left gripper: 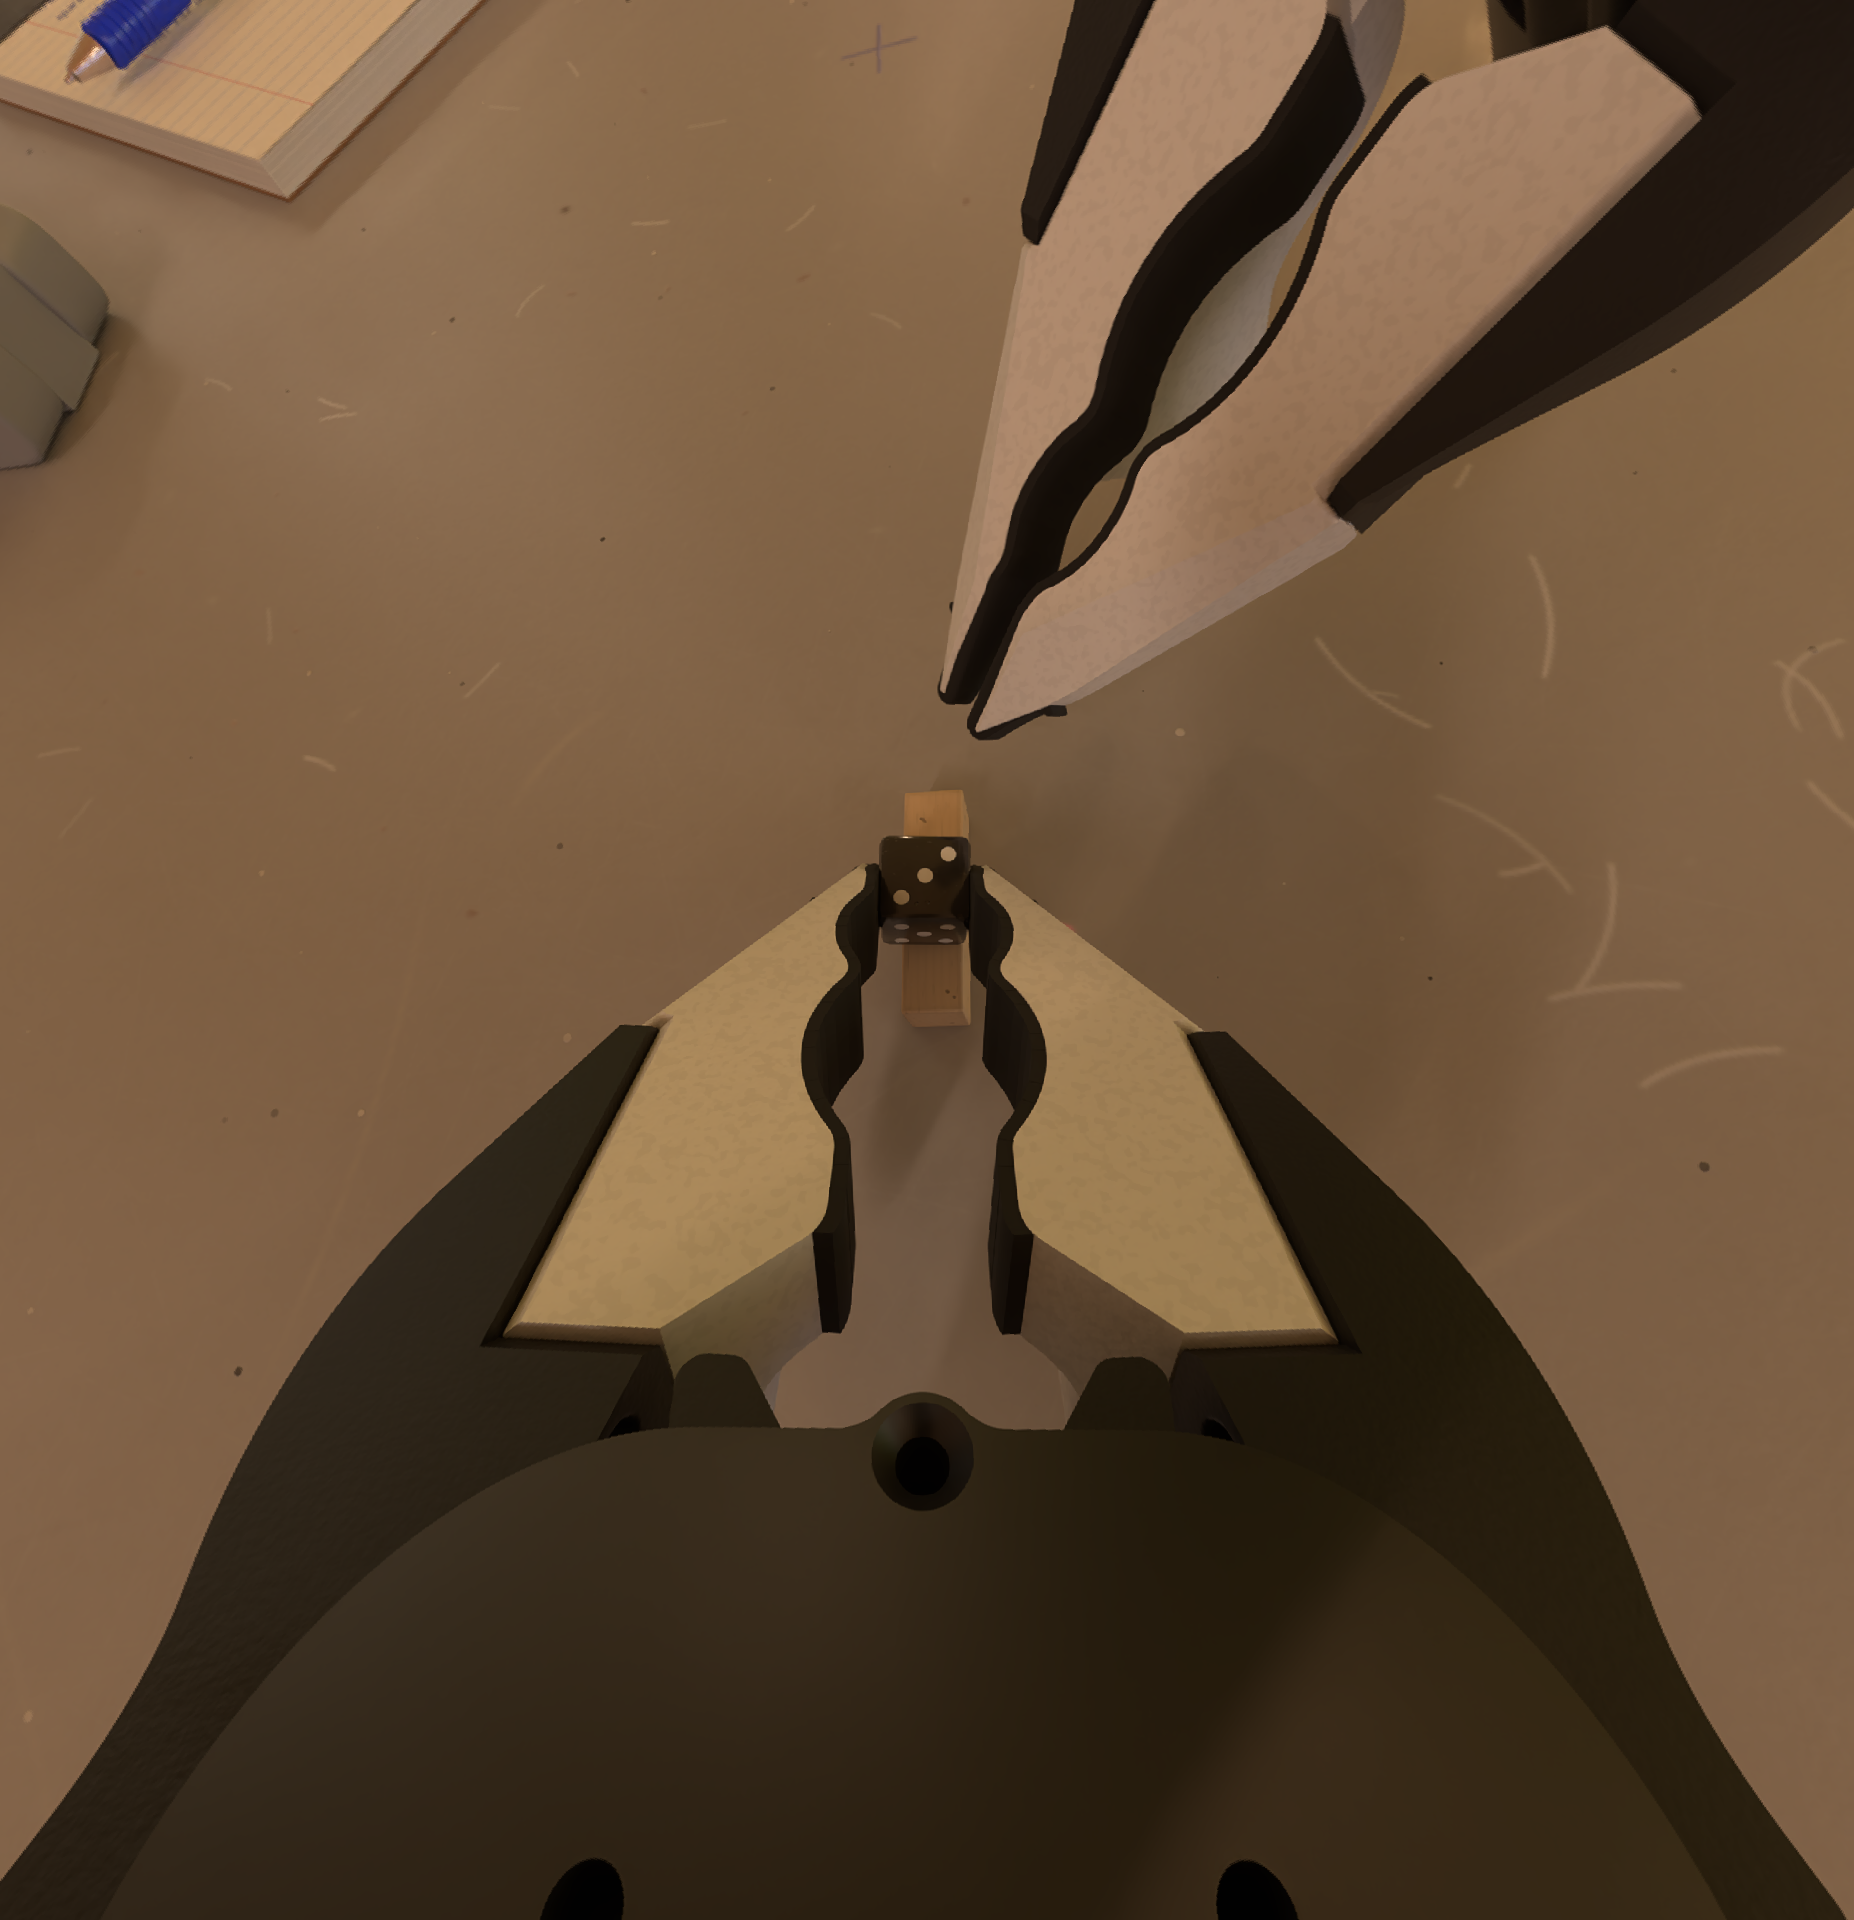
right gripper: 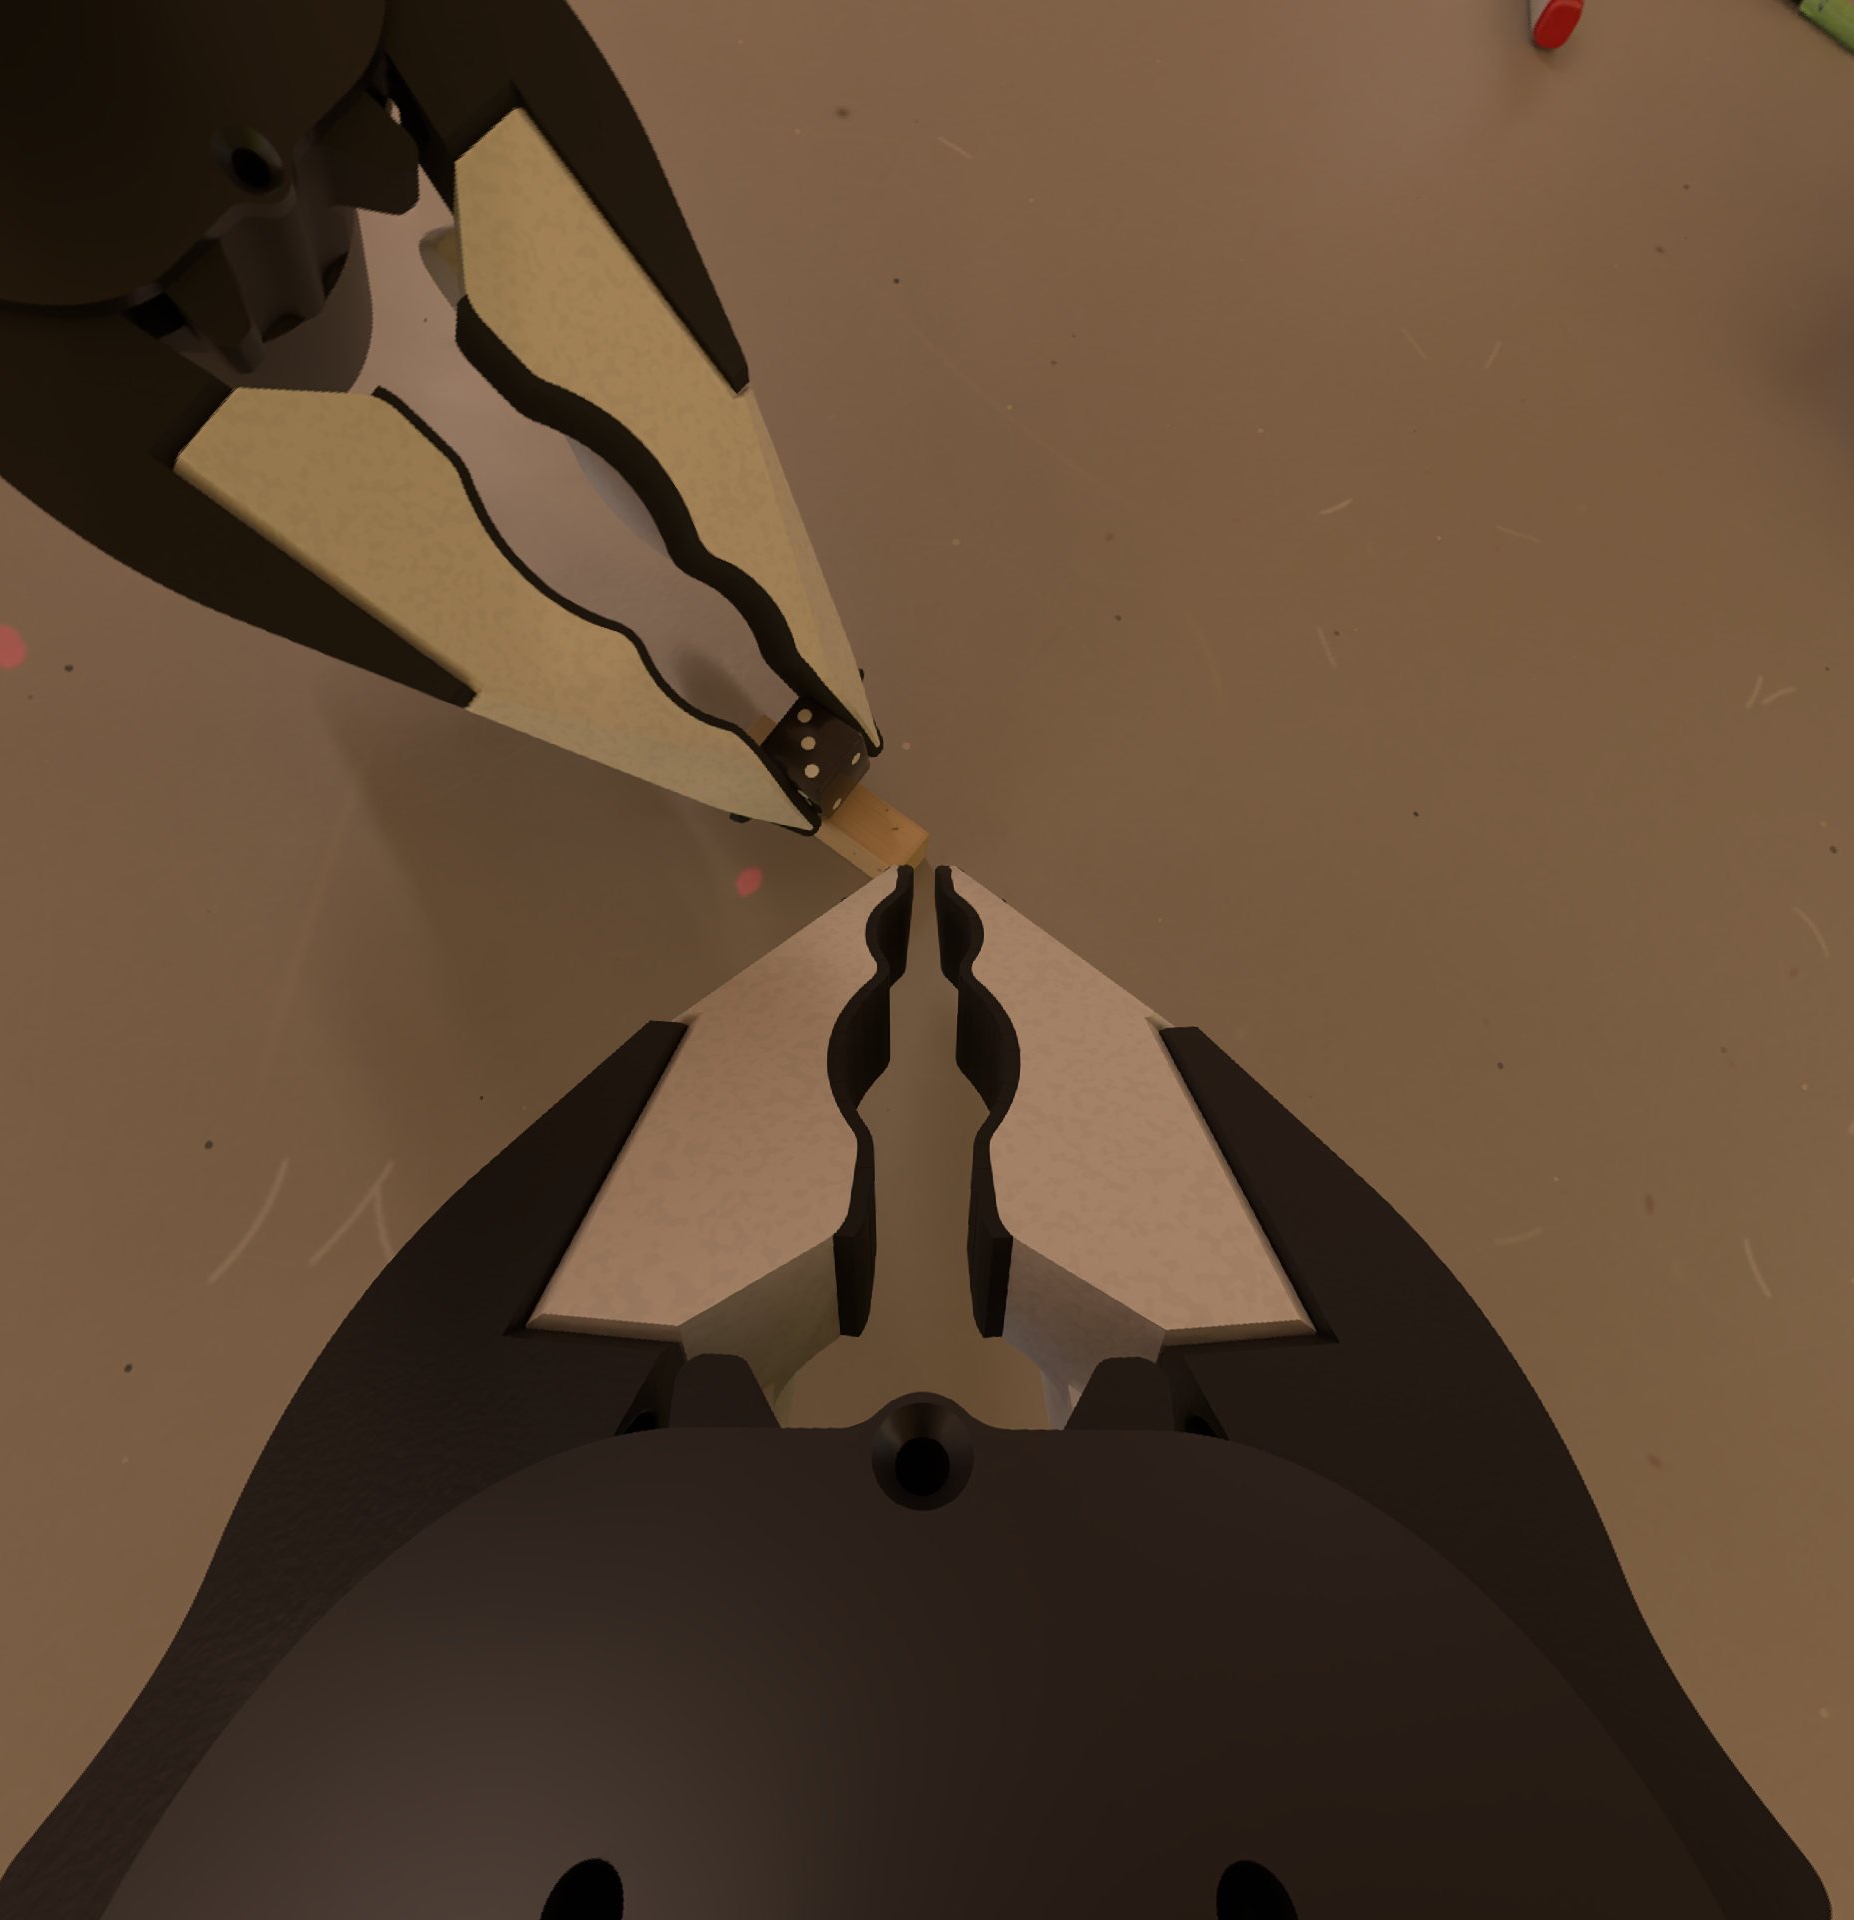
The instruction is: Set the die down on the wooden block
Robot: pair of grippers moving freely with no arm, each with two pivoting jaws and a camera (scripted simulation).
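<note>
A small black die [left gripper: 924,891] with white pips sits between the tips of my left gripper [left gripper: 924,904], which is shut on it. A narrow wooden block [left gripper: 935,985] lies on the brown table directly under the die; I cannot tell whether they touch. In the right wrist view the die [right gripper: 821,761] is held in the left gripper's tips over the block [right gripper: 881,833]. My right gripper [right gripper: 924,883] is empty, its fingers nearly together, with its tips just beside the block's end. It also shows in the left wrist view [left gripper: 970,707], beyond the block.
A lined notepad [left gripper: 268,104] with a blue pen [left gripper: 133,29] lies at the far left, with a grey object [left gripper: 19,343] below it. A red-capped item [right gripper: 1557,21] and a green item [right gripper: 1848,21] lie at the far right. The brown tabletop [right gripper: 1422,623] is scratched.
</note>
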